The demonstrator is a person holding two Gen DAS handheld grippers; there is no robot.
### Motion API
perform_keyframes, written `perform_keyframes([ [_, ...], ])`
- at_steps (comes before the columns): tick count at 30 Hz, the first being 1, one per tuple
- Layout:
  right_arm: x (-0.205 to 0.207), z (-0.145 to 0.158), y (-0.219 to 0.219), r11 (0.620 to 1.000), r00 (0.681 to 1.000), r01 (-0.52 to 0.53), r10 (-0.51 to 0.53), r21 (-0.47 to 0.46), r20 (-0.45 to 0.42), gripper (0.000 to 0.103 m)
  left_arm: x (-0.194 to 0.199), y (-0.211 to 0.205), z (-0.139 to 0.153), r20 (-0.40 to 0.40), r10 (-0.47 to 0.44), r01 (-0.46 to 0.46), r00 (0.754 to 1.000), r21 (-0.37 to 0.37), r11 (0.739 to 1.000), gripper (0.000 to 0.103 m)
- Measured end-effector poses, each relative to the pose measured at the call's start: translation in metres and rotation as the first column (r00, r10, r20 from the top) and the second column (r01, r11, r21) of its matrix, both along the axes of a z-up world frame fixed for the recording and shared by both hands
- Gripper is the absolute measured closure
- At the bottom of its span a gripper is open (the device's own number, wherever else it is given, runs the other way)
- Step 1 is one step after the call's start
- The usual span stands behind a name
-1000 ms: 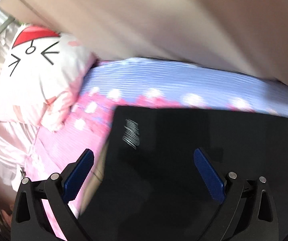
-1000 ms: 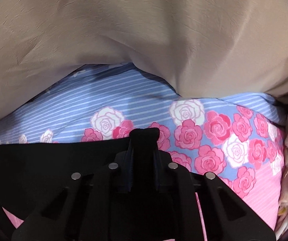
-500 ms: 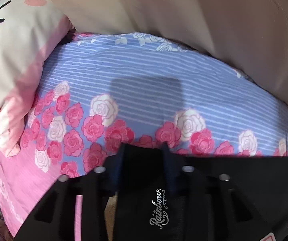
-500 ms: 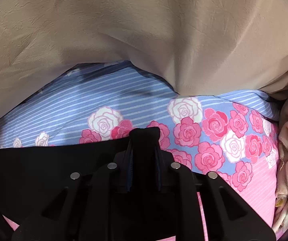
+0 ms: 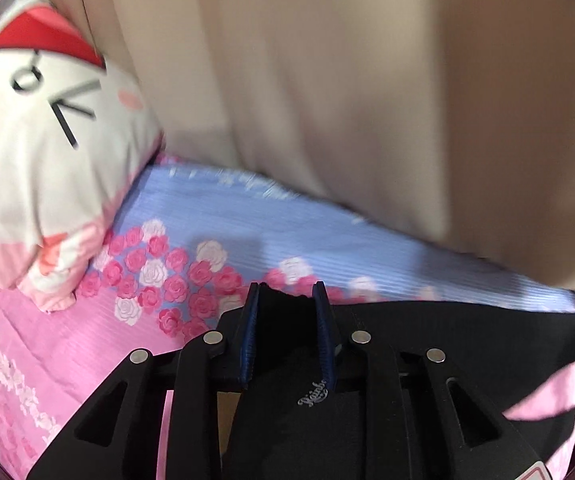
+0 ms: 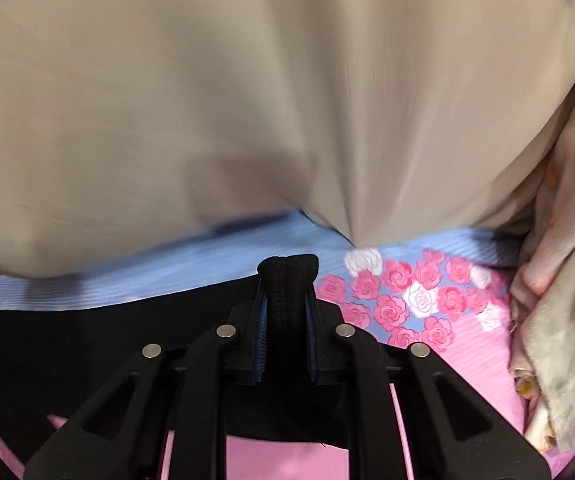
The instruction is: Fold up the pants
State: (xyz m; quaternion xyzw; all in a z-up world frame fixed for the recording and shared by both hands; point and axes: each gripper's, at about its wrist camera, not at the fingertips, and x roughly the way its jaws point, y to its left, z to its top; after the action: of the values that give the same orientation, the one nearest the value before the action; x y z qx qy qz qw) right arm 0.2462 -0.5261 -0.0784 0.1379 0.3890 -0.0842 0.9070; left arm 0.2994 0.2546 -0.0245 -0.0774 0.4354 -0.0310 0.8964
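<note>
The black pants (image 5: 467, 332) hang stretched between my two grippers above the bed. My left gripper (image 5: 286, 294) is shut on one corner of the pants, black cloth bunched between its blue pads, a silver script logo (image 5: 313, 394) just below. My right gripper (image 6: 287, 280) is shut on the other corner of the pants (image 6: 87, 336), a thick seamed edge sticking up between its fingers. The cloth runs off to the right in the left wrist view and to the left in the right wrist view.
The bed sheet (image 5: 215, 216) is blue-striped and pink with roses (image 6: 419, 296). A white cartoon-face pillow (image 5: 47, 152) lies at the left. A beige curtain (image 6: 287, 100) hangs close behind the bed. A crumpled pale blanket (image 6: 559, 300) sits at the right.
The left gripper has gone from open over the pants to shut on them. Both grippers have lifted the cloth, and the views have shifted and blurred.
</note>
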Motion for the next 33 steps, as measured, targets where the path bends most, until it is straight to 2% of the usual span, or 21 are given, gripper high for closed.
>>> perform_keyframes([
  [1,-0.018,0.019,0.006,1.0,0.999,-0.023,0.023,0.0,0.042,0.089,-0.018,0.0,0.012,0.036,-0.02,0.02,0.999,-0.019,1.0,0.08],
  [4,-0.072,0.051,0.016,0.998,0.992,-0.059,0.061,-0.021,0.107,0.089,-0.07,0.009,0.035,0.103,-0.058,0.065,0.993,-0.064,0.996,0.08],
  [6,-0.113,0.067,0.017,0.997,0.991,-0.065,0.07,-0.045,0.116,0.089,-0.104,0.022,0.039,0.108,-0.072,0.079,0.992,-0.065,0.995,0.08],
  [8,-0.149,0.067,0.018,0.997,0.995,-0.049,0.054,-0.058,0.084,0.089,-0.142,0.034,0.033,0.082,-0.074,0.08,0.994,-0.064,0.995,0.08],
  [10,-0.185,0.051,0.01,0.998,0.999,-0.019,0.021,-0.062,0.03,0.089,-0.173,0.046,0.017,0.038,-0.068,0.07,0.997,-0.062,0.996,0.08],
  [13,-0.22,0.009,0.001,0.998,0.993,0.025,-0.032,-0.059,-0.111,0.088,-0.208,0.062,-0.033,-0.086,-0.022,0.02,0.996,-0.026,0.999,0.08],
  [14,-0.229,-0.017,0.001,0.998,0.982,0.039,-0.049,-0.057,-0.181,0.088,-0.213,0.068,-0.05,-0.124,-0.005,0.003,0.992,-0.016,1.0,0.08],
  [17,-0.244,-0.072,0.001,0.996,0.951,0.086,-0.089,-0.023,-0.295,0.088,-0.214,0.071,-0.109,-0.259,0.034,-0.033,0.965,0.01,0.999,0.08],
  [19,-0.249,-0.096,0.006,0.993,0.931,0.117,-0.119,-0.027,-0.344,0.088,-0.216,0.066,-0.13,-0.289,0.061,-0.047,0.955,0.056,0.997,0.08],
  [21,-0.26,-0.103,0.01,0.986,0.926,0.168,-0.16,-0.008,-0.342,0.087,-0.217,0.067,-0.137,-0.293,0.086,-0.069,0.952,0.068,0.995,0.079],
  [23,-0.272,-0.098,0.006,0.97,0.921,0.244,-0.224,0.024,-0.318,0.078,-0.219,0.071,-0.134,-0.294,0.099,-0.088,0.951,0.051,0.995,0.075],
  [24,-0.277,-0.094,0.004,0.962,0.921,0.269,-0.241,0.051,-0.306,0.074,-0.221,0.071,-0.13,-0.29,0.101,-0.084,0.952,0.068,0.994,0.075],
  [25,-0.283,-0.09,-0.001,0.954,0.92,0.291,-0.258,0.074,-0.295,0.054,-0.226,0.072,-0.124,-0.282,0.1,-0.073,0.954,0.104,0.992,0.073],
  [26,-0.294,-0.083,-0.007,0.941,0.911,0.33,-0.297,0.075,-0.284,0.038,-0.232,0.073,-0.121,-0.277,0.099,-0.065,0.956,0.127,0.99,0.06],
  [27,-0.301,-0.081,-0.012,0.931,0.904,0.359,-0.33,0.065,-0.27,0.035,-0.238,0.076,-0.116,-0.275,0.112,-0.066,0.955,0.17,0.983,0.054],
  [29,-0.325,-0.074,-0.023,0.909,0.893,0.408,-0.38,0.079,-0.242,0.034,-0.248,0.087,-0.109,-0.262,0.176,-0.098,0.949,0.286,0.953,0.053],
  [32,-0.349,-0.064,-0.032,0.871,0.871,0.474,-0.441,0.129,-0.218,0.034,-0.258,0.107,-0.092,-0.24,0.271,-0.177,0.932,0.35,0.92,0.052],
  [33,-0.352,-0.059,-0.032,0.864,0.87,0.482,-0.452,0.146,-0.197,0.034,-0.258,0.107,-0.082,-0.213,0.285,-0.193,0.935,0.367,0.91,0.052],
])
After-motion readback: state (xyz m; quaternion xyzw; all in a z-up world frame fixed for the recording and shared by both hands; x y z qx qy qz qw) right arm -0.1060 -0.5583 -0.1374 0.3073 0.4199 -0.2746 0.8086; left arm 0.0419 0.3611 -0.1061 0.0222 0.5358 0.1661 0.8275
